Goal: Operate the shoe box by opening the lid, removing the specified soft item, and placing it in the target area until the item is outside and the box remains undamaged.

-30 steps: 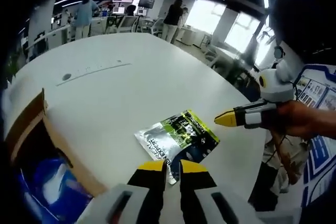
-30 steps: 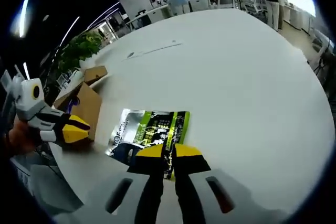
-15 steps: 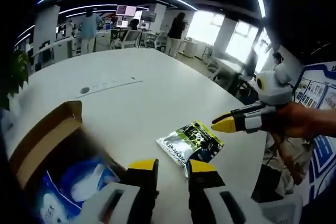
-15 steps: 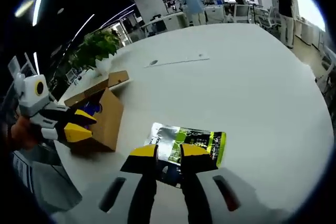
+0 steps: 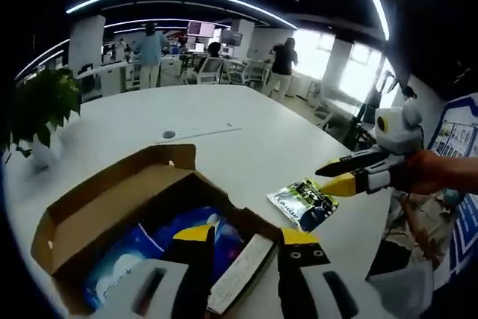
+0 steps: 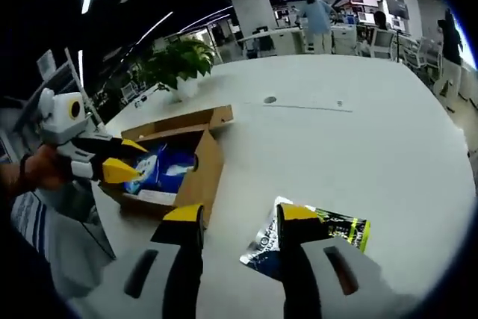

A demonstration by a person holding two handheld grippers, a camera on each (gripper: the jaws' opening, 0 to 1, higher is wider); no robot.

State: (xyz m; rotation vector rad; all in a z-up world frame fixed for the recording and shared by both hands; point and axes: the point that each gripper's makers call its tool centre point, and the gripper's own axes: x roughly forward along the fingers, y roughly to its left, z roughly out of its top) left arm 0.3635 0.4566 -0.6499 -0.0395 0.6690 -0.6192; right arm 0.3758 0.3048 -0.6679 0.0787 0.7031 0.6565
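The open cardboard shoe box [image 5: 112,199] stands on the white table, flaps up, with a blue soft pack [image 5: 153,248] inside. My left gripper [image 5: 246,237] hovers open over the box's near corner, and a flap edge shows between its jaws. A silver, green and yellow pouch [image 5: 305,201] lies flat on the table to the right of the box. My right gripper [image 6: 240,214] is open just above the pouch [image 6: 340,227], apart from it. In the right gripper view, the box [image 6: 208,166], the blue pack [image 6: 168,166] and the left gripper [image 6: 131,158] sit to the left.
The round white table [image 6: 358,132] stretches far behind the box and pouch. A potted plant [image 5: 41,102] stands at its far left edge. A small round port [image 6: 269,99] is set in the tabletop. People and desks fill the background.
Both grippers have drawn back from the pouch, and their jaws have spread from nearly shut to open. The left view has swung over the box. The pouch stays flat on the table.
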